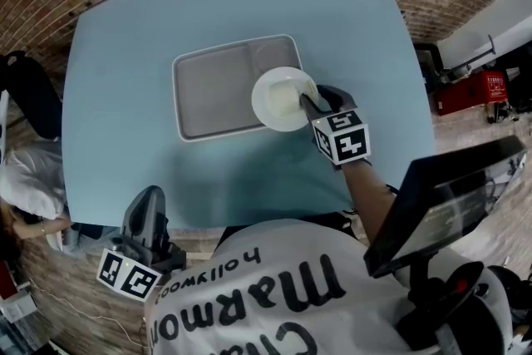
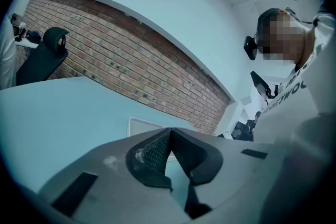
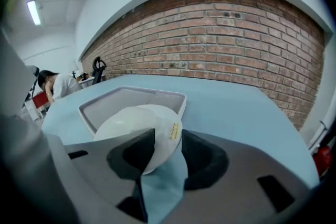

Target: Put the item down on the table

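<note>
White tee (image 1: 249, 278), large black lettering (image 1: 309, 288) across the front. My right gripper (image 1: 309, 102) has a black body and carries a cube (image 1: 342, 137) with black square markers on white faces. My left gripper (image 1: 148, 205) is dark grey and carries the same kind of marker cube (image 1: 129, 273). Close up, both housings are matte grey with dark rectangular slots (image 2: 74, 194). The jaw pads (image 2: 155, 150) are black with a cross-hatched grip texture. A black camera unit (image 2: 250, 47) sits at my head.

Grey tray (image 1: 212, 91), brick wall (image 3: 220, 34), black chair (image 2: 48, 52)
</note>
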`<state>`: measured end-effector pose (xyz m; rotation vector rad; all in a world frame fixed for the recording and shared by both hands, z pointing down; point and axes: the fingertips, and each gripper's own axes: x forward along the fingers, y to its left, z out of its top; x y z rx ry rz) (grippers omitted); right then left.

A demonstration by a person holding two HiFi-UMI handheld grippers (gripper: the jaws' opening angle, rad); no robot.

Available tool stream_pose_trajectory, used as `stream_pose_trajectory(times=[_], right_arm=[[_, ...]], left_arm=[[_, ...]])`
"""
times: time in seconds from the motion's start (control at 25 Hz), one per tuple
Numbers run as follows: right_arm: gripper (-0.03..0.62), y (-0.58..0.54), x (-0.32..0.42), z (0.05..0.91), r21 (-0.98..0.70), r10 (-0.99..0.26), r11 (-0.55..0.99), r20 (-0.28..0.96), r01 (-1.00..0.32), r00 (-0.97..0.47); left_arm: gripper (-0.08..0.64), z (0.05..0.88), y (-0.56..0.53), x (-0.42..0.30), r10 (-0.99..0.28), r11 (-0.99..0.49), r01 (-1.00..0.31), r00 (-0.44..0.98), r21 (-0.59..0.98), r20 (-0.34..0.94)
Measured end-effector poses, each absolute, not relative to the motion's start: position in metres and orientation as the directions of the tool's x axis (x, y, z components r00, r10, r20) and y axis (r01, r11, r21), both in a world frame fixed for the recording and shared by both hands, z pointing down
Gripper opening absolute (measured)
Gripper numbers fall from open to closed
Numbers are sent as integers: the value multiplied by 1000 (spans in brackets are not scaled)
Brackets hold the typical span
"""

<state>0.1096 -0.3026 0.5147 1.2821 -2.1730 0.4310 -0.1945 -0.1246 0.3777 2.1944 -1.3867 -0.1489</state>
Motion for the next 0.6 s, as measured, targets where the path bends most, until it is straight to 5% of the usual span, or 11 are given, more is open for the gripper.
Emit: stream_pose_trajectory(times=[0.6], right_arm=[[144,-300,100,500,262,-721,577,607,-774,-333]], left_arm=[[8,381,-129,-194,-860,-332,-794,477,510,182]])
